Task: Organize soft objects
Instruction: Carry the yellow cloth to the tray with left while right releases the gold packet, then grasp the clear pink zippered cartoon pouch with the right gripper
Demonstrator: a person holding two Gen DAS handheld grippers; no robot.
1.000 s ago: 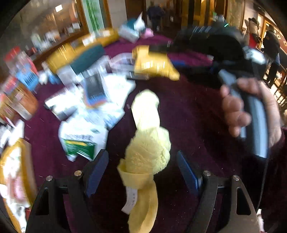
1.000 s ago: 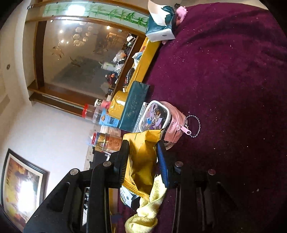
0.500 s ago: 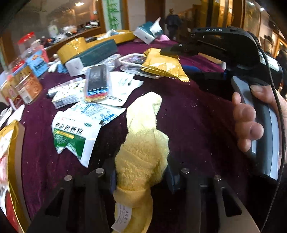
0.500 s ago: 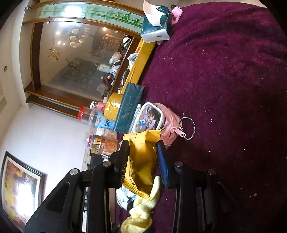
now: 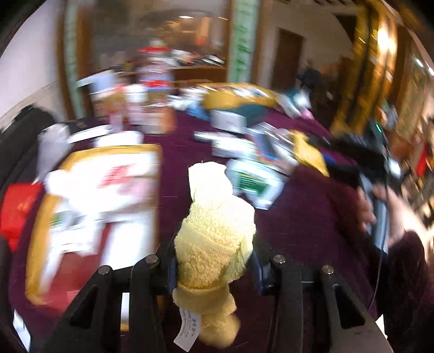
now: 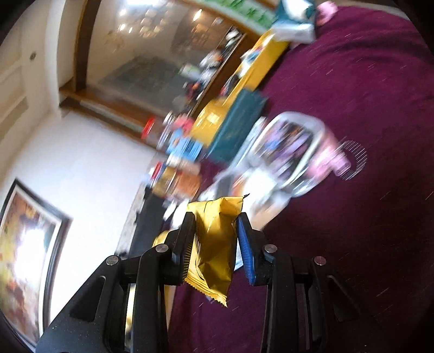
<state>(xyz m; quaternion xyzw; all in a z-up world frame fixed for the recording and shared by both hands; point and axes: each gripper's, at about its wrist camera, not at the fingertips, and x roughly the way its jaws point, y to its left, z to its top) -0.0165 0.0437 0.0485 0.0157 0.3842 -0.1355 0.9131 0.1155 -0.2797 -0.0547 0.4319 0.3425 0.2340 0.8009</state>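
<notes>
My left gripper [image 5: 214,260] is shut on a fluffy yellow towel [image 5: 214,217] and holds it lifted above the purple tablecloth [image 5: 312,217]; its white label [image 5: 187,331] hangs below. My right gripper [image 6: 217,244] is shut on a yellow foil snack packet [image 6: 217,244] and holds it in the air. The right gripper also shows in the left wrist view [image 5: 360,160], held in a hand, with the packet [image 5: 309,152] at its tip.
A gold-rimmed tray [image 5: 40,217] with packets lies left. Blurred boxes, packets and bottles [image 5: 230,130] crowd the table's far side. A pink pouch with keychain [image 6: 303,152], a teal box [image 6: 238,125] and a tissue box [image 6: 295,19] lie on the cloth.
My left gripper closed on the yellow towel, lifted it off the cloth and swung left toward the tray. My right gripper still holds the packet and has shifted; both views are motion-blurred.
</notes>
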